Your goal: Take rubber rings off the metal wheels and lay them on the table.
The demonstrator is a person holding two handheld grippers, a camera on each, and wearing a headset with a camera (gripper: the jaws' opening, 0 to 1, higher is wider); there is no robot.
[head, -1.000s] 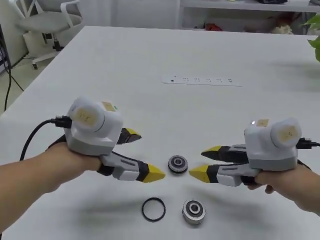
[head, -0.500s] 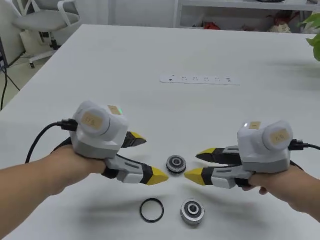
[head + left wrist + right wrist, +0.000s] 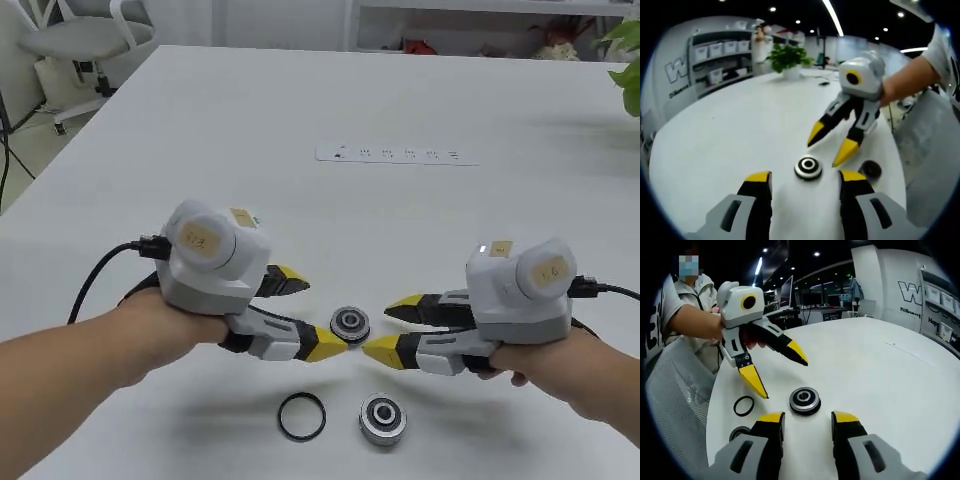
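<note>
2 grippers, 2 wheels, 1 loose ring (image 3: 301,416).
I've L gripper (image 3: 318,315) and R gripper (image 3: 381,328) wide open, empty; one wheel (image 3: 350,323) between their tips, other wheel (image 3: 383,418) beside ring, on table (image 3: 400,90) my side of them.

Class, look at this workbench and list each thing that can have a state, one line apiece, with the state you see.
Left gripper: open, holding nothing.
Right gripper: open, holding nothing.
Far metal wheel: lying flat between the two grippers, dark rubber ring apparently on its rim.
Near metal wheel: lying flat, silver rim bare.
Loose rubber ring: off a wheel, lying flat beside the near metal wheel.
</note>
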